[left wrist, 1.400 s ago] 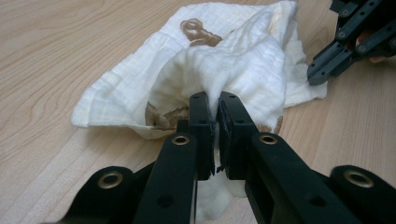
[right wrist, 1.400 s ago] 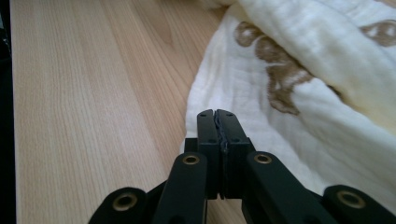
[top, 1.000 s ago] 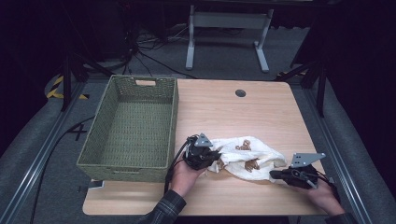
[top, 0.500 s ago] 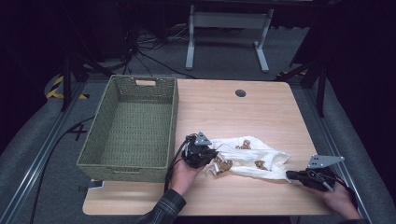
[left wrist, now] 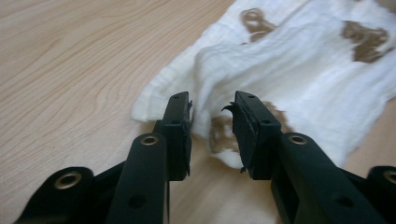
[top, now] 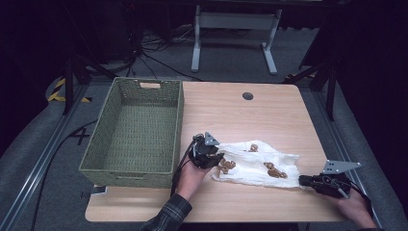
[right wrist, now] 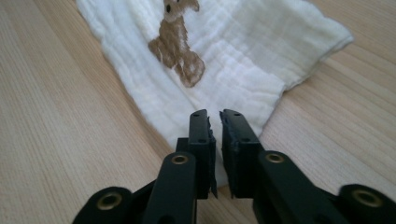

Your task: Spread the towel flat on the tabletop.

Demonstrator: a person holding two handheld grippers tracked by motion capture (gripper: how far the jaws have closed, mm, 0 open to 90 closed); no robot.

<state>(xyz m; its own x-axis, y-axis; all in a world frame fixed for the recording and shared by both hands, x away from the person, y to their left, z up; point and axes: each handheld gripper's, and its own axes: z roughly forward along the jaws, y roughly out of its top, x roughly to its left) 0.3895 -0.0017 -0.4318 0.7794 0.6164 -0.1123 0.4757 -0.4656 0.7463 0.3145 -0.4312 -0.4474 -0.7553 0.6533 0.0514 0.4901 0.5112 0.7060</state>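
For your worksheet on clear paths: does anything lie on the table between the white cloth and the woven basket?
Nothing visible does. The cloth lies flat on the table, right of the basket, with bare wood between them. The left tongs sit at the cloth's near end, the right tongs at its far corner.

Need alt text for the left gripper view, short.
A white cloth with brown animal prints lies rumpled on a light wooden table. The left tool stands at the cloth's near edge, its two black jaws parted with a fold of the cloth between them.
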